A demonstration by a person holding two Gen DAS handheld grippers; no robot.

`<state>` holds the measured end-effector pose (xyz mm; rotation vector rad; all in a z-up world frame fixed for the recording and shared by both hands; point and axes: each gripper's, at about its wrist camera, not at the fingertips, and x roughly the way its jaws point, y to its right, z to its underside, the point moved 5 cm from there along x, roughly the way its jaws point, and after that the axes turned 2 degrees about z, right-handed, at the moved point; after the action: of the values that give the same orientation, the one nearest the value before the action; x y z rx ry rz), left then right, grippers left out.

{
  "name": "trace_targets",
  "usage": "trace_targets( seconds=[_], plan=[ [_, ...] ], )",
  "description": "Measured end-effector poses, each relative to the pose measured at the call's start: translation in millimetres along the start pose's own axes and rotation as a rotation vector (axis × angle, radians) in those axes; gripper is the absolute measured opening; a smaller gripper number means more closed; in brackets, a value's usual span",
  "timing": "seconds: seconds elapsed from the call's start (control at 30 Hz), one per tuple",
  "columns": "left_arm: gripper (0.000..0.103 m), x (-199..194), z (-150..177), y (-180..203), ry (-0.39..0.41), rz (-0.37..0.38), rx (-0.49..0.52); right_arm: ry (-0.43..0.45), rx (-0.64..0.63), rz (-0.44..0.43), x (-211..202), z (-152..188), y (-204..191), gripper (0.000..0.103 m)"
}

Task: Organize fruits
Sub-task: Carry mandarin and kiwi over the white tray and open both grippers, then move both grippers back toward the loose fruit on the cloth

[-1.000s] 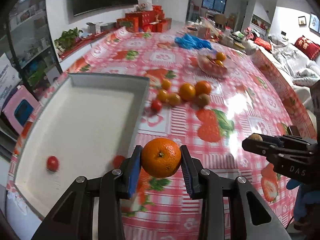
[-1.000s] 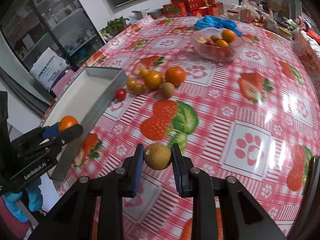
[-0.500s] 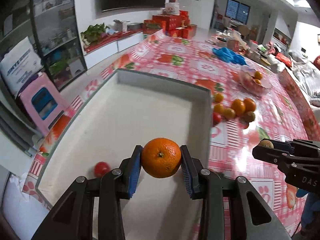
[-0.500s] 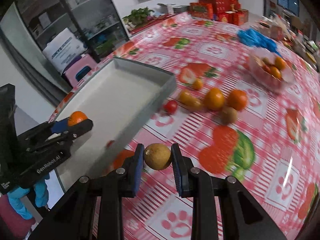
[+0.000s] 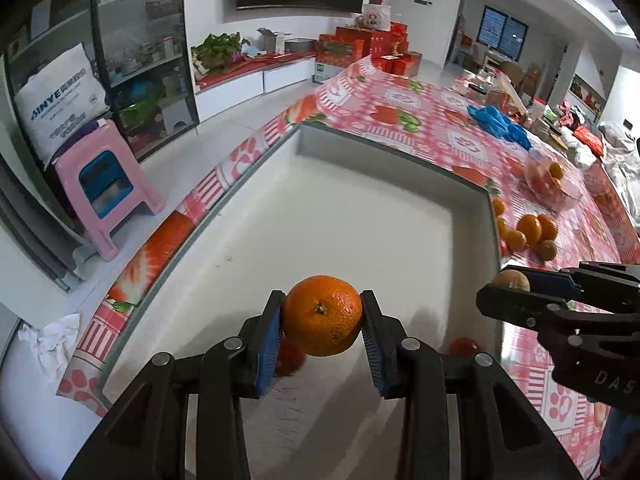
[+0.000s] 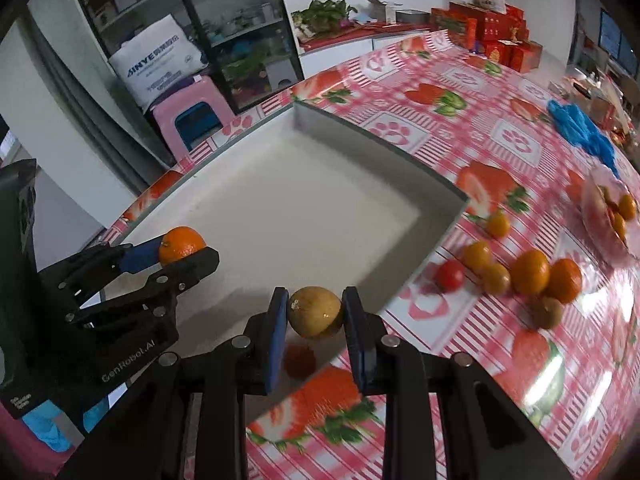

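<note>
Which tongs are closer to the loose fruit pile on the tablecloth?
Right. The right tongs, holding a brown fruit, hang at the tray's pile-side edge. The left tongs, holding an orange, are over the tray, farther from the pile.

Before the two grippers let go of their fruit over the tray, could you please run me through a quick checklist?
1. Left gripper shut on the orange: ok.
2. Right gripper shut on the brown fruit: ok.
3. Orange over the tray floor: ok.
4. Brown fruit inside the tray's near edge: cannot tell; it hangs about over the edge.
5. Landing spot free: not ok; a red tomato lies just under the orange, another nearby.
6. Height above the floor: cannot tell.
</note>
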<state>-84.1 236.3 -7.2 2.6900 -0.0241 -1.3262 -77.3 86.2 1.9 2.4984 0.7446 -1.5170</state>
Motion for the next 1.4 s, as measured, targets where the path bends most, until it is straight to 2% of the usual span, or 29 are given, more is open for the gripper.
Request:
trace_targets(
  seconds=[0.37, 0.4, 0.43, 0.53, 0.6, 0.67, 0.73, 0.87, 0.97, 1.03, 1.17, 1.4],
  plan=[
    [0.039, 11.4, 2.3, -5.1, -0.006, -0.024, -0.012, -0.058, -0.01, 0.013, 24.8, -5.7, -7.7, 0.032],
    [0.04, 11.9, 2.7, -5.4, -0.008, -0.025, -0.015, -0.063, -0.009, 0.013, 25.8, -6.5, -7.4, 0.039],
    [0.04, 12.8, 3.3, -6.1, -0.012, -0.024, -0.021, -0.063, -0.012, 0.016, 25.9, -7.4, -7.5, 0.05],
    [0.051, 10.6, 4.2, -9.8, -0.004, -0.035, -0.036, -0.047, -0.019, 0.032, 22.8, -9.3, -6.8, 0.058],
    [0.068, 9.6, 4.8, -13.4, -0.002, -0.056, -0.042, -0.042, -0.003, 0.03, 20.6, -9.6, -3.3, 0.065],
    [0.075, 7.9, 5.7, -17.9, 0.003, -0.07, -0.057, -0.034, 0.017, 0.025, 18.0, -9.9, -0.2, 0.073],
    [0.075, 6.1, 5.8, -19.0, 0.0, -0.056, -0.06, -0.021, 0.028, 0.016, 13.8, -10.2, 0.3, 0.078],
    [0.075, 2.8, 3.6, -17.8, 0.003, -0.078, -0.048, -0.002, 0.027, 0.022, 5.4, -12.1, 0.7, 0.082],
    [0.075, 2.1, 1.9, -12.2, -0.007, -0.068, -0.046, 0.021, 0.036, 0.051, -1.7, -13.0, 6.0, 0.089],
    [0.075, 0.7, 1.2, -7.7, -0.007, -0.073, -0.038, 0.041, 0.045, 0.079, -6.4, -13.6, 12.6, 0.103],
    [0.075, -1.2, -0.1, 2.7, -0.015, -0.07, -0.015, 0.083, 0.077, 0.11, -19.1, -12.4, 31.4, 0.103],
    [0.075, -10.9, -7.7, 24.1, -0.013, -0.054, 0.021, 0.071, 0.183, 0.089, -30.0, 0.2, 75.6, 0.103]
  ],
)
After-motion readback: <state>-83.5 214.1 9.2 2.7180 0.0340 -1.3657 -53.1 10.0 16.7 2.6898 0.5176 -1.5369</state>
